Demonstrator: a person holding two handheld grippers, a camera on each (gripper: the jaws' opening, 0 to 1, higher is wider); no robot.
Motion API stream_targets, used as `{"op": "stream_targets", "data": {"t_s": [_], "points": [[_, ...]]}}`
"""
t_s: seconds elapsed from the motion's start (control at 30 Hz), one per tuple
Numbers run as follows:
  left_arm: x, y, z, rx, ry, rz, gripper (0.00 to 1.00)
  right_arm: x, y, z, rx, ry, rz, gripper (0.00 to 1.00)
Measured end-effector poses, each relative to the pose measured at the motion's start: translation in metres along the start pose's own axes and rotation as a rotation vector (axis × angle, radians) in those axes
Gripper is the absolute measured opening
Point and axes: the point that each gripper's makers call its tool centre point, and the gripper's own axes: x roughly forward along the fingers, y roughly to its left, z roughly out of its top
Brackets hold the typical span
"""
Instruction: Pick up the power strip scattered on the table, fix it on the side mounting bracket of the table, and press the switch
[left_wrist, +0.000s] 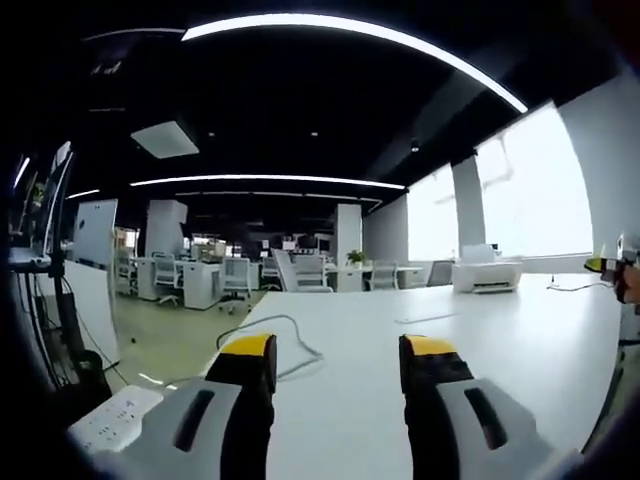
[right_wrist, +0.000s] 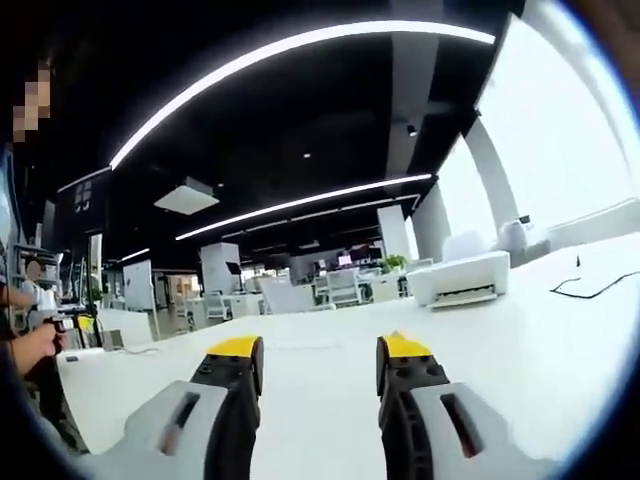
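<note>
1. Here, in the left gripper view, the left tool (left_wrist: 338, 365) hovers over the white desk (left_wrist: 500, 330), its yellow-tipped jaws set apart with bare desk between them and nothing held.
2. The white power strip (left_wrist: 112, 420) lies at about eight o'clock in that view, just beside the left jaw, at the near corner of the desk; its sockets face up.
3. A grey cable (left_wrist: 285, 335) loops over the desk at about ten o'clock from the jaws; it probably belongs to the power strip, though the join is hidden behind the jaw.
4. A white printer (left_wrist: 487, 273) stands at the far edge of the desk at about two o'clock, near the bright windows.
5. In the right gripper view, the right tool (right_wrist: 318, 362) also has its jaws spread, with nothing between them, above the same white surface.
6. The printer (right_wrist: 458, 277) sits at about one o'clock there, and a dark cable (right_wrist: 595, 288) lies on the desk at about three o'clock.
7. At nine o'clock in the right gripper view, a person's hand (right_wrist: 35, 345) shows at the desk's edge.
</note>
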Motion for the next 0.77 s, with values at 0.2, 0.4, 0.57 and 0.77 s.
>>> {"op": "stream_targets", "data": {"t_s": [0.2,0.4,0.57,0.77], "points": [[0.0009,-0.0045,0.0072,-0.011,-0.02,-0.017,0.54,0.0042,-0.002,0.0013,-0.002,0.001,0.003,0.41],[0.0027,-0.0034,0.0073,-0.005,-0.02,-0.016,0.54,0.0048,-0.0047,0.0016,0.002,-0.001,-0.003,0.41],[0.0019,-0.0038,0.009,-0.007,-0.026,-0.018,0.54,0.0038,-0.0053,0.0011,0.002,0.003,-0.012,0.41],[0.0013,-0.0031,0.0095,-0.011,-0.03,-0.02,0.54,0.0023,-0.0064,-0.0015,0.002,0.01,-0.024,0.41]]}}
